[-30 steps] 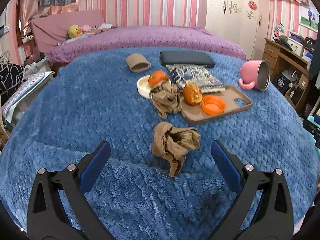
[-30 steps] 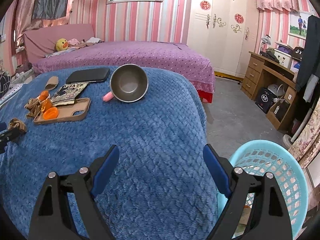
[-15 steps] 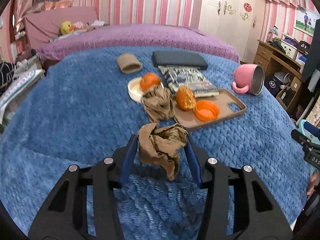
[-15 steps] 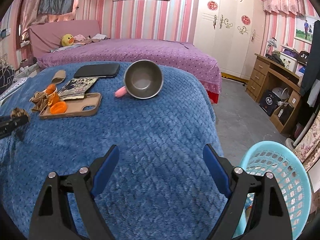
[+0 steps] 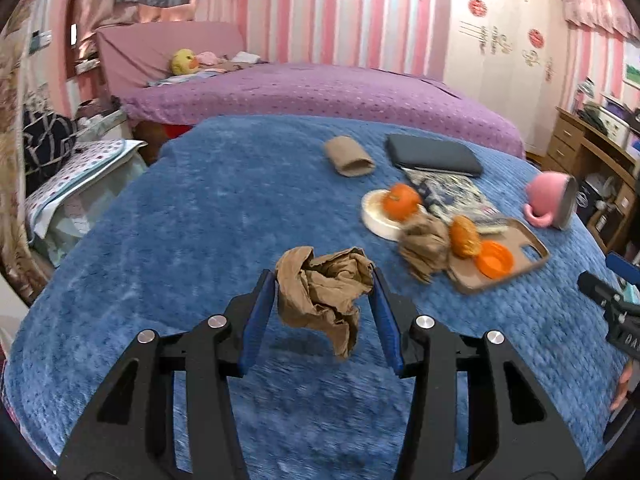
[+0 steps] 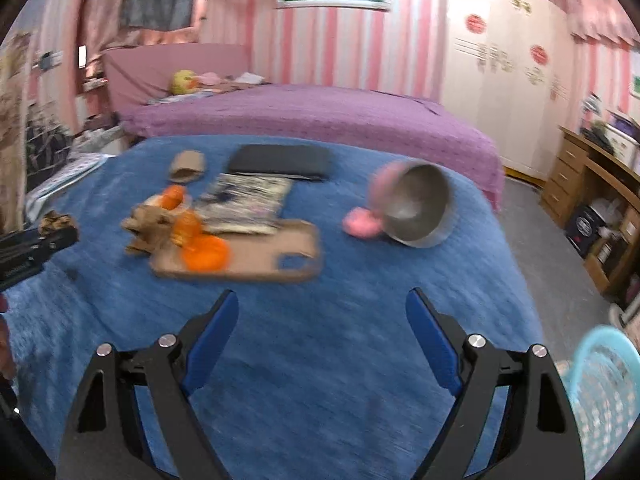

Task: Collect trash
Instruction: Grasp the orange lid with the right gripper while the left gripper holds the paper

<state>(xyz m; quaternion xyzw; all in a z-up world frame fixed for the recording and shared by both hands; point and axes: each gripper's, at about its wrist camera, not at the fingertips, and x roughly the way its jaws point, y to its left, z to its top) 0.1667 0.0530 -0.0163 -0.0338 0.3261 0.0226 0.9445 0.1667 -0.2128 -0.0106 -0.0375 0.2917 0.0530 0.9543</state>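
Left gripper (image 5: 325, 292) clamped on a crumpled brown paper wad (image 5: 322, 294), lifted clear of the blue blanket (image 5: 192, 208), shadow visible beneath. Loose tail of paper hanging below the pads, not pinched. Right gripper (image 6: 322, 316) spread wide, nothing between the pads, hovering over bare blanket short of the brown tray (image 6: 256, 264). More trash ahead: second paper wad (image 5: 424, 246) against the tray edge, orange peel (image 5: 464, 236) and orange lid (image 5: 495, 259) on the tray, whole orange (image 5: 401, 200) on a white dish (image 5: 378, 220). Light blue basket (image 6: 604, 384) low at the right, off the bed, likely the drop point. Risks, as judged: grip on springy paper only, so a fast swing toward the basket could shake the wad loose onto blanket or floor; dangling tail could snag the basket rim. Right gripper reaching for the second wad could nudge the tray or roll the orange off its dish. Pink cup (image 6: 412, 208) lying on its side nearby, easy to knock.
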